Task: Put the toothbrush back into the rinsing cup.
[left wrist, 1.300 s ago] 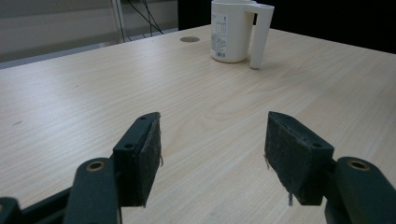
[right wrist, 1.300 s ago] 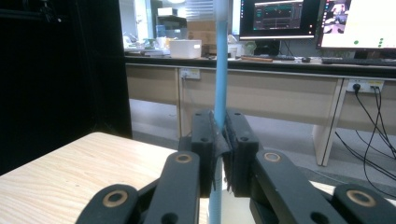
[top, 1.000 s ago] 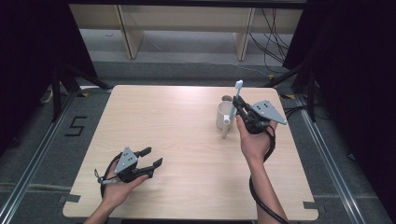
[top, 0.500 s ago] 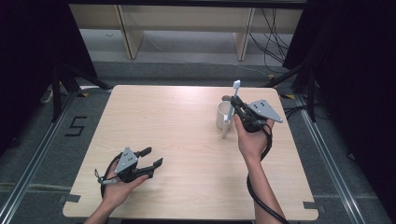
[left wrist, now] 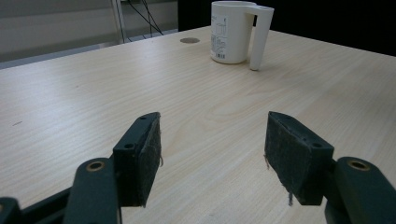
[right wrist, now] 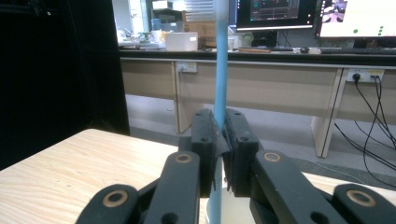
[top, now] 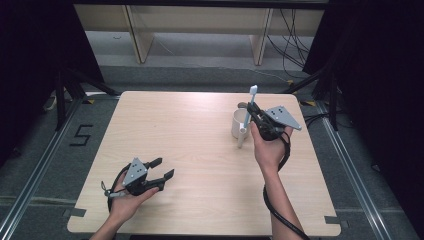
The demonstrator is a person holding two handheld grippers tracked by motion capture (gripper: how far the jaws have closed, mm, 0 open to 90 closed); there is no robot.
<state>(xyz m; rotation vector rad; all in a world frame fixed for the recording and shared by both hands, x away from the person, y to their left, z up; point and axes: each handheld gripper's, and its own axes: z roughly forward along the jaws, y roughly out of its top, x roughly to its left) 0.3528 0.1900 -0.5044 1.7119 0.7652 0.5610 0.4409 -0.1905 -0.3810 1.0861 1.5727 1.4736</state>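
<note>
A white mug (top: 237, 123) with a long handle stands on the right half of the wooden table (top: 190, 130); it also shows far off in the left gripper view (left wrist: 229, 30). My right gripper (top: 251, 116) hovers over the mug, shut on a slim light-blue stick (top: 253, 95) with a small head on top, held upright. In the right gripper view the stick (right wrist: 220, 60) rises between the pressed pads (right wrist: 220, 122). My left gripper (top: 163, 168) rests low near the table's front left, open with nothing between its pads (left wrist: 212, 149).
A small dark round mark (left wrist: 189, 40) lies on the table behind the mug. Wooden shelving (top: 200, 30) and floor cables (top: 295, 45) lie beyond the far edge. A desk with monitors (right wrist: 280, 14) stands past the table.
The right gripper with the stick has drifted very slightly to the left above the mug. The left gripper has stayed in place.
</note>
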